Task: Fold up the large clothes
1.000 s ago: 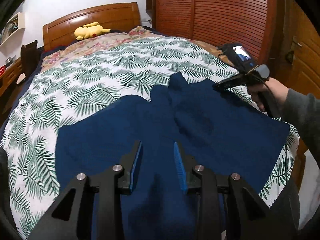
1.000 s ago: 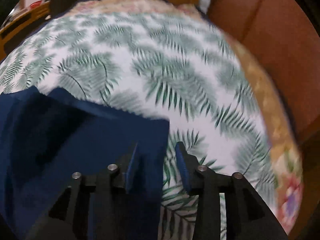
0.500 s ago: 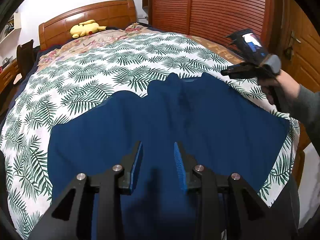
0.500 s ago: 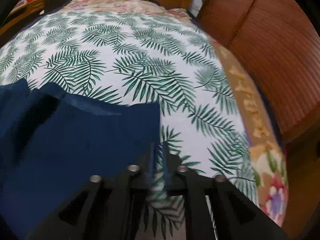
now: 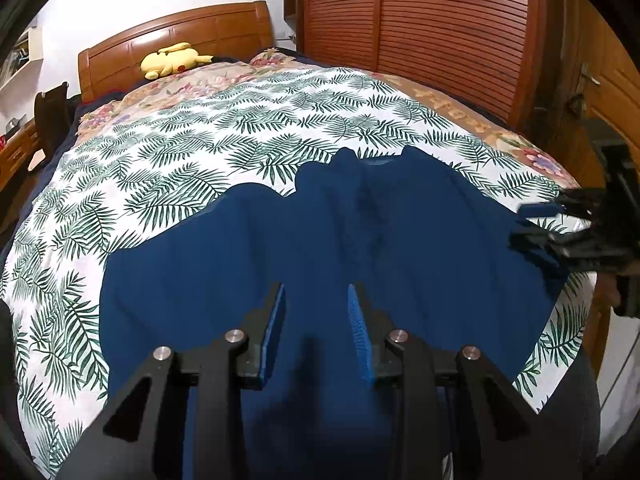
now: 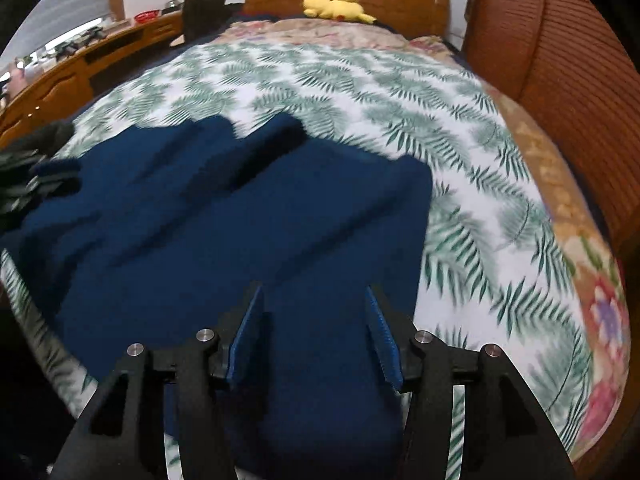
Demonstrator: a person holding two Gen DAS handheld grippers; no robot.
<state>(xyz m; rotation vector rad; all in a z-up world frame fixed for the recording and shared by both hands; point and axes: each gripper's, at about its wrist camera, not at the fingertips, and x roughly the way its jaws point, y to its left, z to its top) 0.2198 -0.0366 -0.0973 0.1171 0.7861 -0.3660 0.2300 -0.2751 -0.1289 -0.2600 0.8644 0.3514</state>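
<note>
Looking from the left wrist: the left gripper (image 5: 316, 320) is spread above a navy garment (image 5: 320, 240) laid flat on the fern-print bedspread (image 5: 200, 152). From the right wrist: the right gripper (image 6: 314, 334) is spread, nothing pinched, over the garment's near right part.

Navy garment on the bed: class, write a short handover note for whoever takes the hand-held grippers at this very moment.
Left hand-held gripper: open, empty, over the navy garment.
Right hand-held gripper: open, empty, above the garment's right side.
Garment: spread nearly flat on the fern-print bedspread, collar toward the headboard, some wrinkles at centre.
Done: laid out.
Left: no fold visible yet; smooth it, then make every fold.
</note>
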